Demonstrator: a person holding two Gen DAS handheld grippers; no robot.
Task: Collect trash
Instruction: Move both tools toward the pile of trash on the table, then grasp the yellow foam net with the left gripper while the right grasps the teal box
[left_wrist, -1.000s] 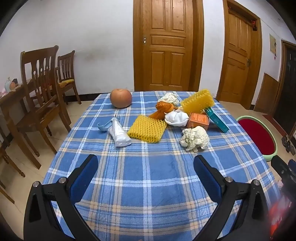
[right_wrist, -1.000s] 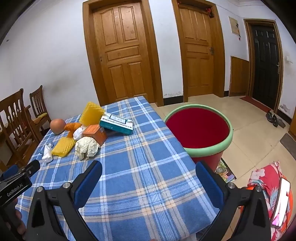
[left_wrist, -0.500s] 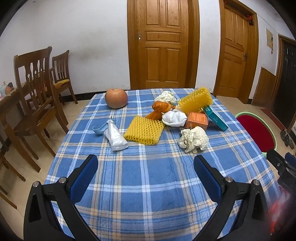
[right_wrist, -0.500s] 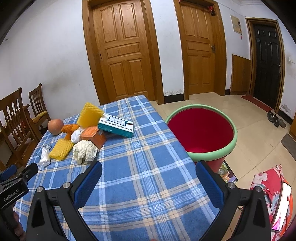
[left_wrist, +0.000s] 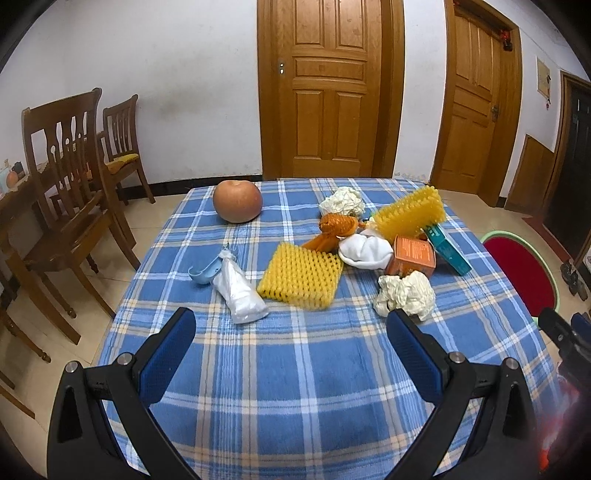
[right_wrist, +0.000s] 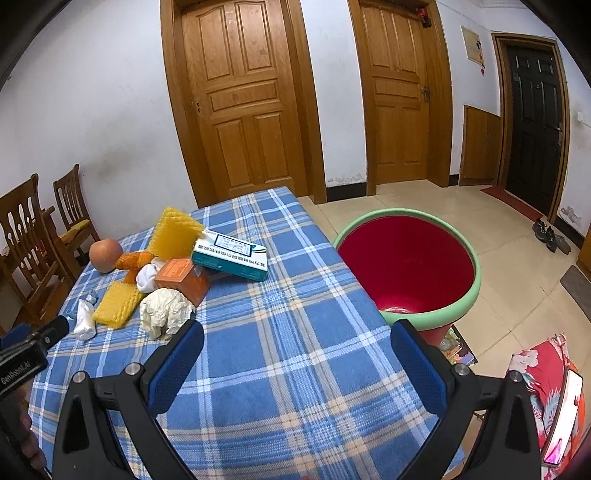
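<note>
The left gripper (left_wrist: 291, 347) is hovering with its blue pads spread wide and nothing between them, over the near edge of the table (left_wrist: 314, 387), facing the litter. The right gripper (right_wrist: 295, 354) is likewise gaping and empty, hanging over the table's near right corner, with the bin off that side.

Just beyond the left gripper, a crumpled paper ball (left_wrist: 404, 295) is lying toward the right edge, close ahead of the right-hand pad. A white plastic wrapper (left_wrist: 238, 286) is resting toward the left edge, touching a small light-blue scoop (left_wrist: 205, 271). Between them a yellow foam net (left_wrist: 299, 275) is lying flat. Behind it, nearer the middle, an orange net (left_wrist: 334, 230), a white sock-like cloth (left_wrist: 364, 251), an orange carton (left_wrist: 413, 254) and a teal box (left_wrist: 447, 245) are bunching together, with a second yellow foam net (left_wrist: 410, 216) leaning over them and another paper wad (left_wrist: 341, 201) behind. An apple (left_wrist: 237, 201) is sitting alone near the far left corner; it looks whole, so probably not trash.

The red bin (right_wrist: 406, 266) with a green rim is standing on the floor beside the table's right edge. As far as its interior is showing, it is holding nothing. By that, the collecting is seemingly just starting: every piece is waiting on the cloth, and none is binned.
</note>
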